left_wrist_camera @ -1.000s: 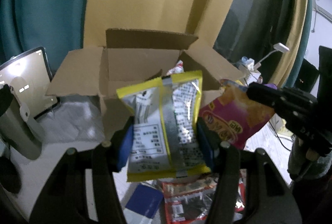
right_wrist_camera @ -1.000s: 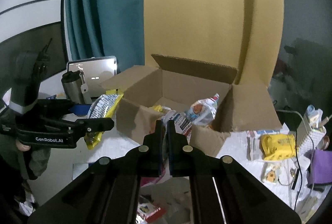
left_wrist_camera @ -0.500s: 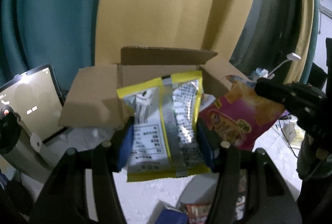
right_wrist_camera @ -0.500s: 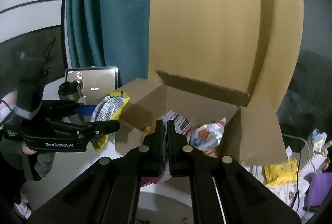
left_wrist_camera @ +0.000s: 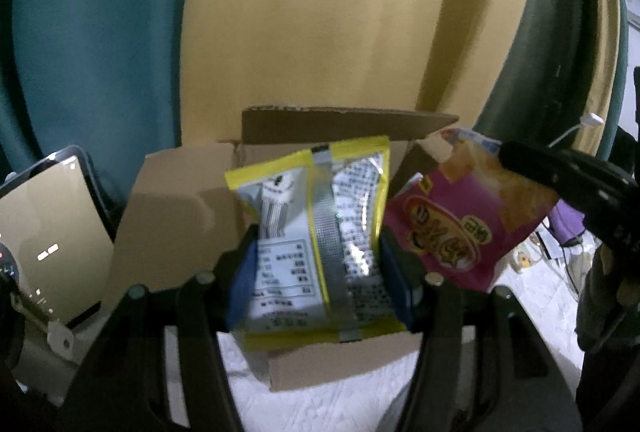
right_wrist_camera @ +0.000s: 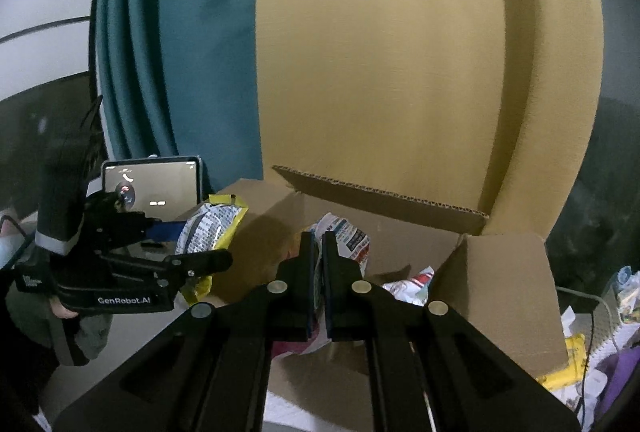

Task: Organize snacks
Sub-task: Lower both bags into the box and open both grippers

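My left gripper (left_wrist_camera: 316, 264) is shut on a yellow-and-silver snack packet (left_wrist_camera: 320, 232), held upright between its blue pads above the near edge of the open cardboard box (left_wrist_camera: 172, 220). To its right, the right gripper (left_wrist_camera: 510, 153) holds a magenta chip bag (left_wrist_camera: 448, 228) by its top corner over the box. In the right wrist view, my right gripper (right_wrist_camera: 316, 248) is shut on that bag's printed edge (right_wrist_camera: 348, 236). The left gripper (right_wrist_camera: 200, 248) holds the yellow packet (right_wrist_camera: 214, 224) at the box's left flap. A snack bag (right_wrist_camera: 412, 284) lies inside the box (right_wrist_camera: 504, 296).
A lit tablet (left_wrist_camera: 48, 232) leans left of the box, also visible as the tablet (right_wrist_camera: 152, 187) behind the left gripper. Teal and yellow curtains hang behind. A white cloth (left_wrist_camera: 340, 404) covers the table. A yellow pack (right_wrist_camera: 568, 368), cables and clutter lie right of the box.
Both grippers have moved forward towards the box with their packets. The box now fills more of both views, and the loose packets on the table have dropped out of sight.
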`<action>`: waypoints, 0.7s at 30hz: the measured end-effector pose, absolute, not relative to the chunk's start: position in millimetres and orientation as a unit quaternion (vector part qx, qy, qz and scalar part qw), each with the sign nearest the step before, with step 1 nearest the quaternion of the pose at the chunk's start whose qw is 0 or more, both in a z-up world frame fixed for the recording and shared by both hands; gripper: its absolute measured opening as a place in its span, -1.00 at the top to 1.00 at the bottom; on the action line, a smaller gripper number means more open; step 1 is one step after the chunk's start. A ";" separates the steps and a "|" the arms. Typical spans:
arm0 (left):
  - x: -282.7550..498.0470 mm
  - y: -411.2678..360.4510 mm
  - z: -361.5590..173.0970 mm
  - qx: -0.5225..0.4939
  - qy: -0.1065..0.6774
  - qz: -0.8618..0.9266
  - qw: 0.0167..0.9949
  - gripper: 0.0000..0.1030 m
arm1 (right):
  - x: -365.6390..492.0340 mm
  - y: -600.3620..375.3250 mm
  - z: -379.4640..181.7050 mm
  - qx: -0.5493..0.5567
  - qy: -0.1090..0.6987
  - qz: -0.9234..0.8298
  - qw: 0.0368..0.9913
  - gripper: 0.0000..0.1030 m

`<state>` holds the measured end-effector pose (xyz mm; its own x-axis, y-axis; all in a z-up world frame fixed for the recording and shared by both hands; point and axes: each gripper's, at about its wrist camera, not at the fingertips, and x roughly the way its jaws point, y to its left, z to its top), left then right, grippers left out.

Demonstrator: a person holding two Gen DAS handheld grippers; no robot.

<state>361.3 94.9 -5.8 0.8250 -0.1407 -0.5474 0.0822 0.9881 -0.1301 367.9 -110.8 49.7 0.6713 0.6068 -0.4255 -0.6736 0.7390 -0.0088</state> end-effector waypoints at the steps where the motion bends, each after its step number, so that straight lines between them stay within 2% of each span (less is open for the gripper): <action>1: 366.2 95.7 -7.1 -0.051 0.293 -0.058 0.953 -0.13 | 373.0 -108.8 48.6 -0.081 0.201 0.351 0.911 0.92; 12: 417.8 105.0 -19.1 -0.062 0.311 -0.047 0.947 -0.14 | 423.6 -82.3 29.1 -0.085 0.208 0.344 0.912 0.92; 14: 424.7 107.1 -21.0 -0.069 0.314 -0.045 0.946 -0.19 | 433.9 -78.6 26.4 -0.082 0.211 0.340 0.913 0.92; 17: 431.7 109.2 -25.6 -0.082 0.321 -0.047 0.942 -0.42 | 450.2 -72.0 21.3 -0.076 0.218 0.329 0.916 0.91; 20: 433.2 109.0 -29.9 -0.086 0.324 -0.050 0.941 -0.49 | 457.8 -69.0 18.0 -0.076 0.223 0.321 0.917 0.78; 21: 432.8 108.3 -30.8 -0.085 0.325 -0.051 0.940 -0.49 | 458.3 -69.1 17.3 -0.076 0.223 0.321 0.917 0.63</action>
